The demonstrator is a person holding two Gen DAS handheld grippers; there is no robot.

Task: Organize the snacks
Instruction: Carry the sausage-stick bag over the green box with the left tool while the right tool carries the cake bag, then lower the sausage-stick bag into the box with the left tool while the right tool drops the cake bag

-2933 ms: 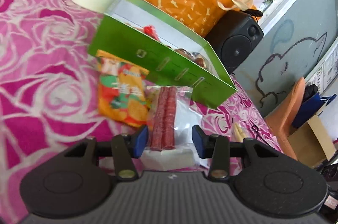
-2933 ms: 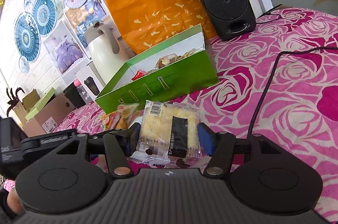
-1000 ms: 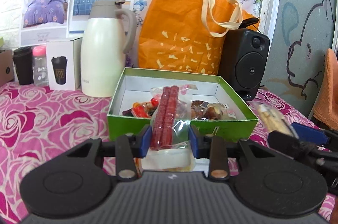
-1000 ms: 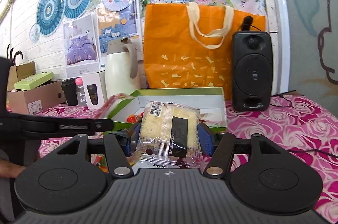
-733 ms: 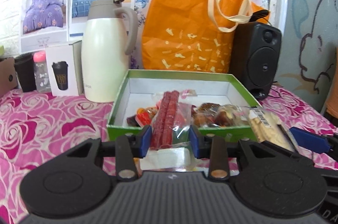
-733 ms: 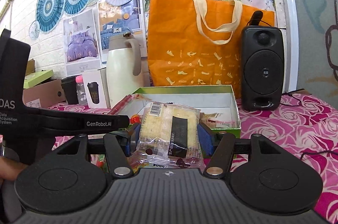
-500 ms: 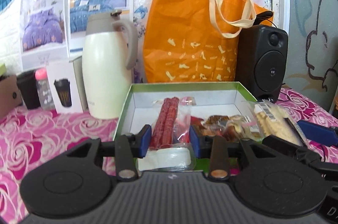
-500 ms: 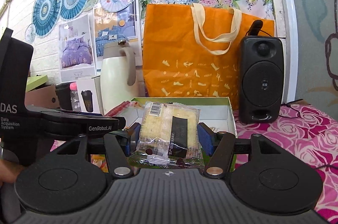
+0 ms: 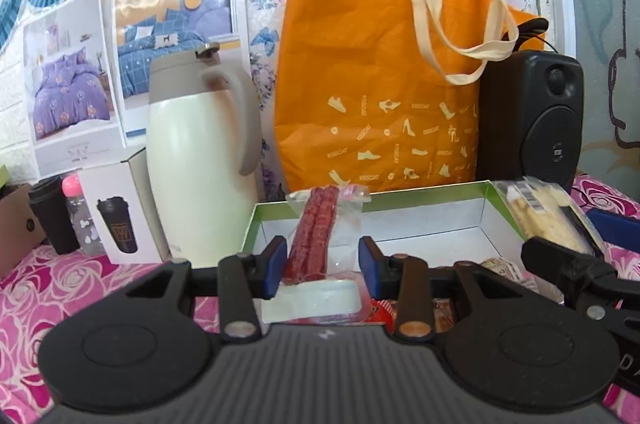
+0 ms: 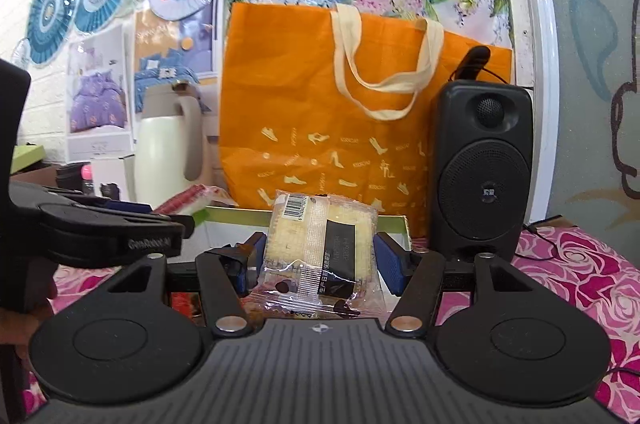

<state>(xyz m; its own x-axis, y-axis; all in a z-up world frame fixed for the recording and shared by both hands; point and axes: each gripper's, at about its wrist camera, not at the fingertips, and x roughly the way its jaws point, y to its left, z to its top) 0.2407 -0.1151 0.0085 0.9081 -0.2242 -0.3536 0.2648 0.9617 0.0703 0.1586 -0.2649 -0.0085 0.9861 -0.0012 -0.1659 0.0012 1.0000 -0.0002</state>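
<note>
1. Left hand-held gripper [image 9: 322,266]: closed on a clear pack of two red sausages [image 9: 316,230], blue pads against both sides of the pack, sausages standing nearly upright between them.
2. Held above the near part of the green box [image 9: 496,202], whose white inside wall shows behind the pack.
3. Down inside the box, below the gripper: glimpses of other wrapped snacks [image 9: 442,312], red and brown, too hidden to name.
4. Right hand-held gripper [image 10: 320,260]: clamped on a clear-wrapped pale cake [image 10: 322,238] with a black label and a barcode at its top left corner, pads touching the wrapper on both sides.
5. Cake pack held upright, over the front of the same box; only the box's green back rim [image 10: 236,213] visible behind it in the right wrist view.
6. Both grippers side by side over the box: cake pack [image 9: 548,216] at the right edge of the left wrist view, sausage pack [image 10: 186,202] poking out past the left gripper's black body in the right wrist view.
7. Behind the box, against the wall: cream thermos jug [image 9: 200,164] at left, orange tote bag [image 9: 380,96] in the middle, black speaker [image 9: 532,128] at right.
8. Left of the jug: white carton with a cup printed on it [image 9: 120,212], pink-capped bottle [image 9: 74,216], dark cup [image 9: 50,220].
9. Underneath everything: surface covered in pink rose-print cloth [image 10: 572,280].
</note>
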